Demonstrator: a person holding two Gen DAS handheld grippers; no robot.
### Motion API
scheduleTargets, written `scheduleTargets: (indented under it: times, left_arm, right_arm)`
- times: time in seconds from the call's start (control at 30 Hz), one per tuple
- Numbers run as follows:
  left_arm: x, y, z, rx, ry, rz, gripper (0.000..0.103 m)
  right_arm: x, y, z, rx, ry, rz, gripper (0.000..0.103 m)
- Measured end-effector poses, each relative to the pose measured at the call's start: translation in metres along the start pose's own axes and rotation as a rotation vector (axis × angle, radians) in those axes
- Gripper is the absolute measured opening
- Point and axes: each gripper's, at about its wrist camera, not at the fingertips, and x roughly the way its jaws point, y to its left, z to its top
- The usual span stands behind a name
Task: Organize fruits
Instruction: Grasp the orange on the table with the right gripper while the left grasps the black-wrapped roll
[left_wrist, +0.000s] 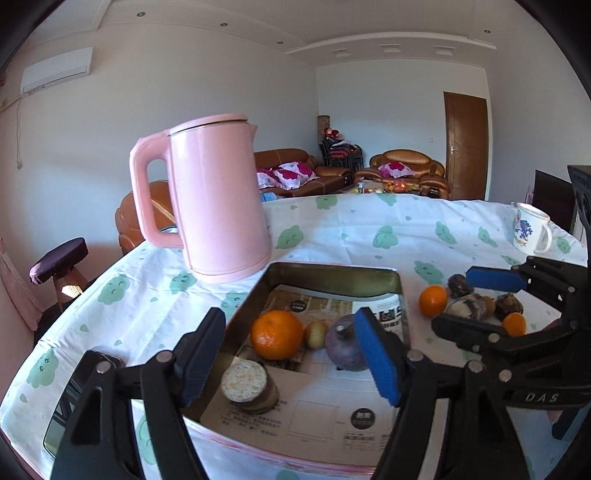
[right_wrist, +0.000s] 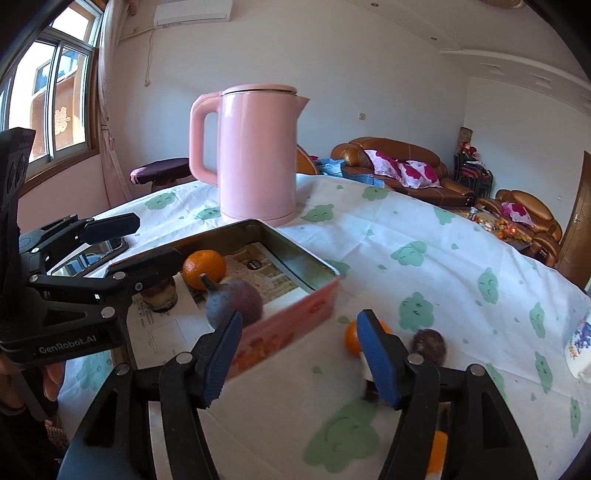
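the metal tin (left_wrist: 325, 275) is sitting on the cloud-print tablecloth (left_wrist: 369, 236) just in front of the pink kettle (left_wrist: 218, 199), whose base is nearly touching the tin's far rim. open cloth is stretching away to the right of the tin and behind it toward the mug (left_wrist: 530, 230). inside the tin, on printed paper, an orange (left_wrist: 277, 334), a small yellow-green fruit (left_wrist: 315, 334), a purple fruit (left_wrist: 343, 347) and a round cracker-topped piece (left_wrist: 245, 382) are lying. the left gripper (left_wrist: 291, 358) is hanging over the tin's near edge, its jaws standing apart around nothing. the right gripper (right_wrist: 299, 360) is hovering over the loose fruits (left_wrist: 476, 304) beside the tin's right wall, jaws spread, gripping nothing.
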Motion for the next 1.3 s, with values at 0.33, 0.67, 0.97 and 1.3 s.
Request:
scheduleTargets:
  times: [0.33,0.67,0.97,1.3]
  left_arm:
    - [-0.004,-0.064,-0.003,0.099,0.017,-0.121,0.076]
    - [0.004,-0.089,-0.003,0.146,0.047,-0.145,0.079]
    - [0.01,-0.095,-0.002,0.158,0.063,-0.165,0.081]
    - [0.02,-0.117,0.005,0.166,0.107,-0.219,0.081]
  right_arm:
    - [-0.043,-0.061,-0.042,0.075,0.033,-0.159,0.066]
    - [-0.027,-0.064,-0.051,0.069,0.13,-0.122,0.066]
    - [0.0,-0.065,-0.058,0.074,0.272,-0.069,0.046]
    - [-0.023,-0.075,-0.053,0.091,0.169,-0.162,0.046]
